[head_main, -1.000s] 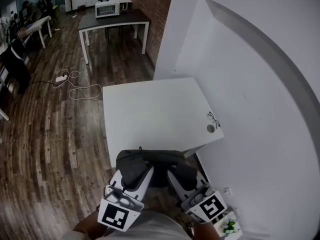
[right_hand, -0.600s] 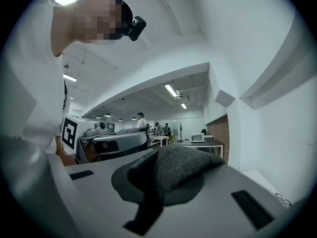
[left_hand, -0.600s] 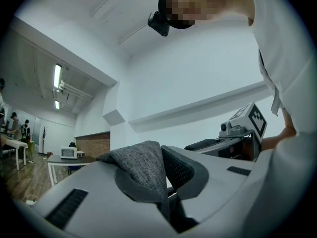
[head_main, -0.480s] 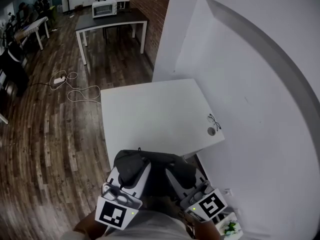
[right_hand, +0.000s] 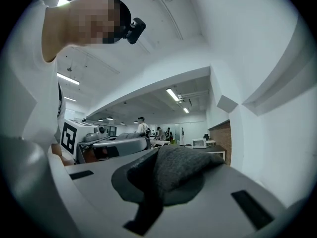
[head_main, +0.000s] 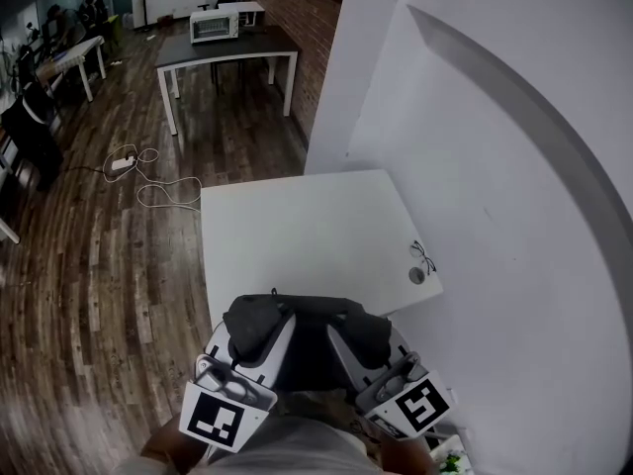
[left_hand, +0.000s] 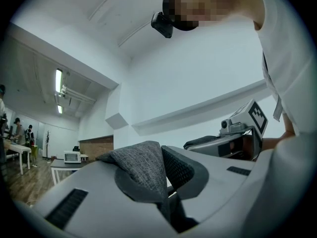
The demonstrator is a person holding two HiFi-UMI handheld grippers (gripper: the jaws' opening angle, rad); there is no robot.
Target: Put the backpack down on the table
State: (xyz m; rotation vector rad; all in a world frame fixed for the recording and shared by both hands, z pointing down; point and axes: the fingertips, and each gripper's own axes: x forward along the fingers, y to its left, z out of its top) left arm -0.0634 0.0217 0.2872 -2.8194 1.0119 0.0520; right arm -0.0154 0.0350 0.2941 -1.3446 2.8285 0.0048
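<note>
Grey woven backpack [head_main: 305, 317], smooth white table [head_main: 297, 236]

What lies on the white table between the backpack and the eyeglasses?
In the head view, the table is bare there, except for a small round object right beside the eyeglasses, on the side toward the backpack.

The left gripper [head_main: 259, 330] and the right gripper [head_main: 358, 336] are held side by side, a little apart and roughly parallel. Both point level and away from the body. Each has its jaws pressed together on a fold of the grey backpack [head_main: 307, 310], whose fabric bunches up above them.
</note>
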